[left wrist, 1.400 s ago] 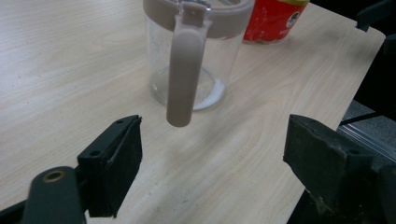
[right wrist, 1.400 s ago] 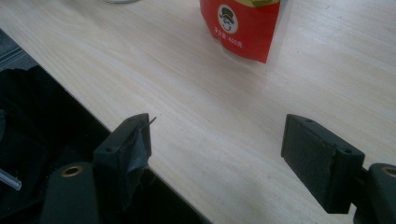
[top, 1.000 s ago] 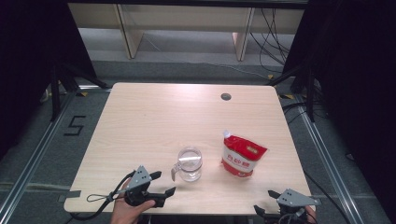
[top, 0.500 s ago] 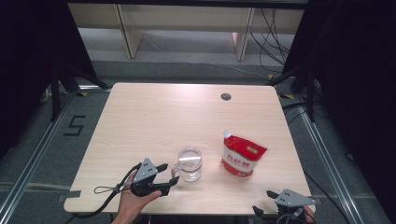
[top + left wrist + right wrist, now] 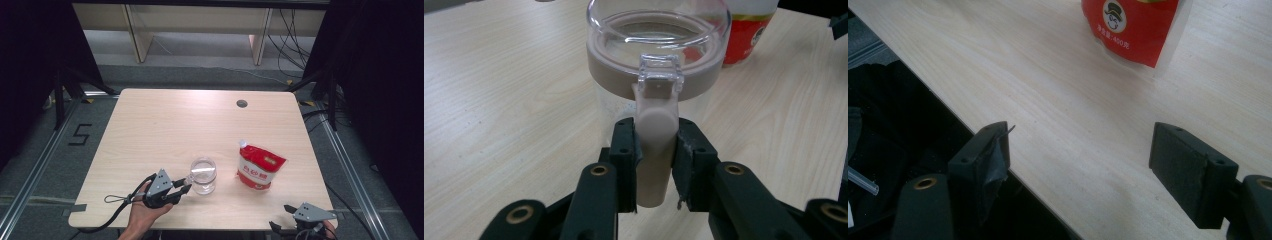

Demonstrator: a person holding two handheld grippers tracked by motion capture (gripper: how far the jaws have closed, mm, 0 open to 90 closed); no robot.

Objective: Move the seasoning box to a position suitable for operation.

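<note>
Clear jar gripped by its handle at the near edge of the tabletop (image 5: 150, 125)

The clear jar (image 5: 203, 175) with its beige collar is seen upright, and its beige handle (image 5: 655, 145) is pinched between the pads of the left claw (image 5: 655, 167), whose jaws have just been closing onto it. The hand (image 5: 142, 212) carrying that claw is placed just left of the jar. A red pouch (image 5: 260, 167) is stood just right of the jar, apart from it. The right claw (image 5: 1080, 165) is held spread with nothing between its pads, over the tabletop edge, right of the jar and nearer than the pouch
</note>
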